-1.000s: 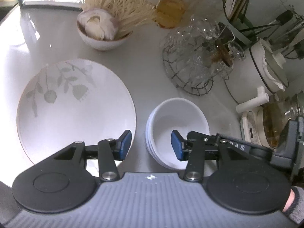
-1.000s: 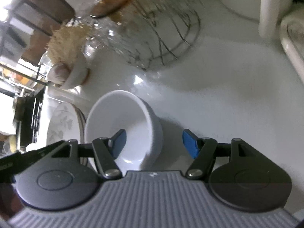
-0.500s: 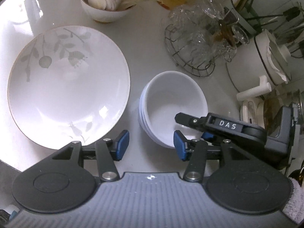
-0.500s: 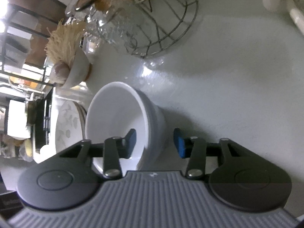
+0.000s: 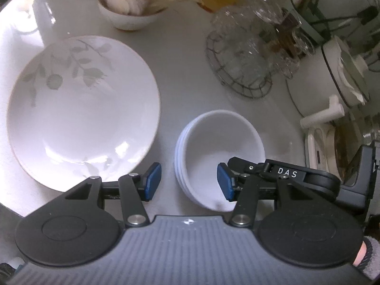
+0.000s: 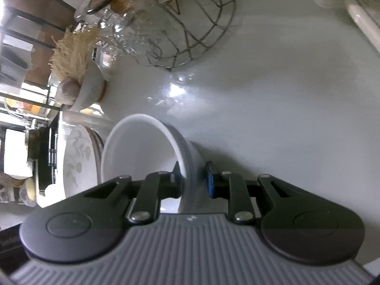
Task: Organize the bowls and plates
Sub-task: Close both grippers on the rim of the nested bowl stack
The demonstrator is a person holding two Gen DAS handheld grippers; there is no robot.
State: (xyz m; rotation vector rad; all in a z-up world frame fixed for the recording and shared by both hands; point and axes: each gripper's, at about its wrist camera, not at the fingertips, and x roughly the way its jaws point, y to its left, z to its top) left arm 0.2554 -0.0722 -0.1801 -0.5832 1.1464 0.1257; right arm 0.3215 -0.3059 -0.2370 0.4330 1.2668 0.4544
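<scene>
- A large white plate (image 5: 80,109) with a grey leaf pattern lies flat on the pale counter (image 5: 182,71), at the left in the left wrist view.
- Behind it stands a small bowl (image 5: 128,19) filled with garlic bulbs and pale dried strands.
- The left gripper (image 5: 187,182) hangs over the gap between the plate and a stack of white bowls (image 5: 218,152). Its blue pads stand about half open with nothing pressed between them; the near left rim of the stack lies between them, untouched.
- The stack of bowls sits just right of the plate, not touching it.
- The right gripper (image 6: 193,178) has just been closing on the stack's right-hand wall. One pad is inside the top bowl, the other outside, and both press on the wall.
- Further back stands a wire basket (image 5: 239,59) of clear glassware.
- At the far right stand a white pot (image 5: 327,76) and a pale kettle (image 5: 332,142).
</scene>
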